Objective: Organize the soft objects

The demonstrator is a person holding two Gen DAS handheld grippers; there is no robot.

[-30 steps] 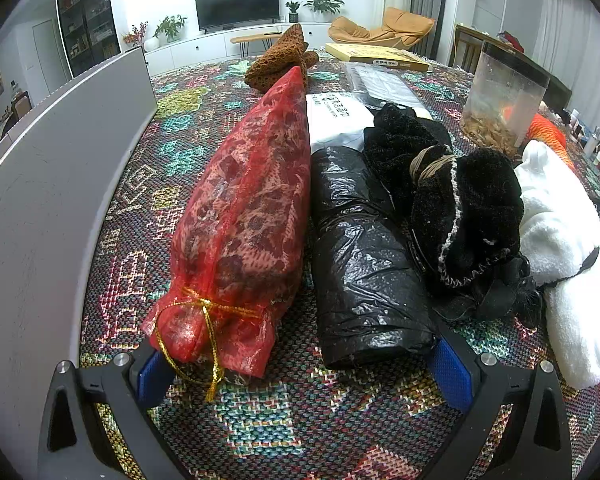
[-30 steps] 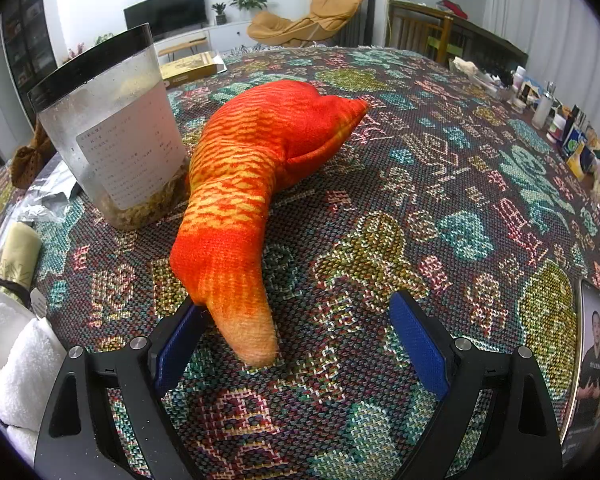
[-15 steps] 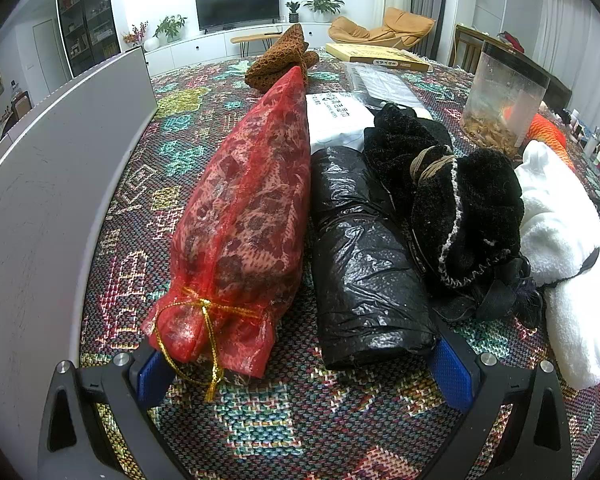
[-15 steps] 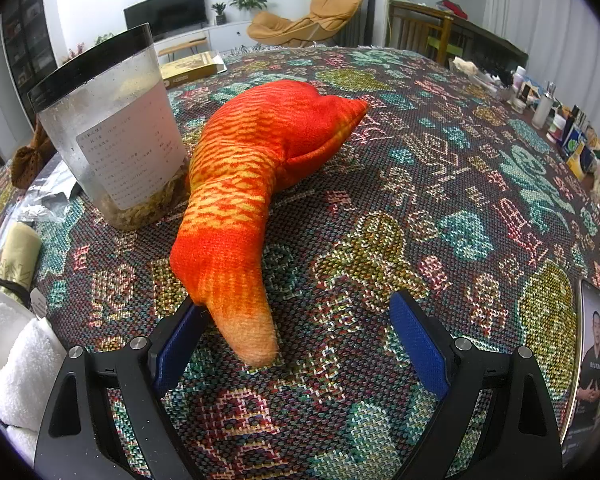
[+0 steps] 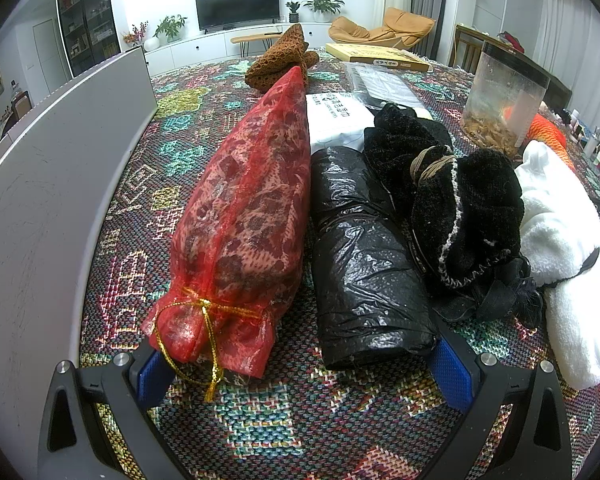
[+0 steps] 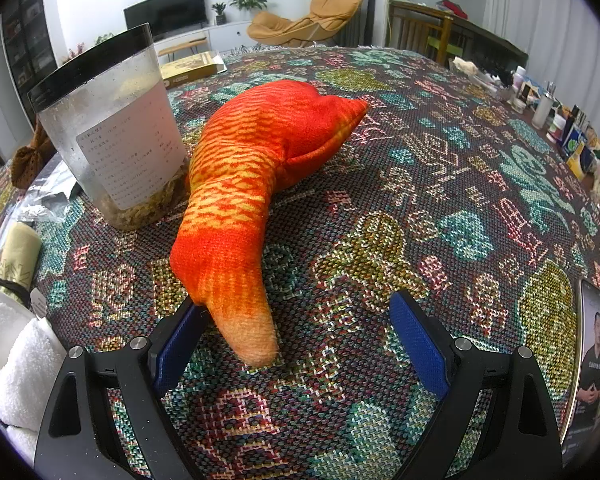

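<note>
Lining up for a pickup, the right tool (image 6: 296,344) stands spread wide around the tail of the orange plush (image 6: 256,168) mid-surface and must clench next, while the left tool (image 5: 300,368), also released, brackets the red bag (image 5: 244,208) and black roll (image 5: 360,248).

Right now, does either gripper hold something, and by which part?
Nothing is held. Both grippers are open: the left gripper brackets two bundles' near ends, the right gripper the orange plush fish's tip.

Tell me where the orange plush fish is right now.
In the right wrist view the orange plush fish lies on the patterned tablecloth, just right of the clear plastic jar, its pale tip between the open right gripper jaws.
</note>
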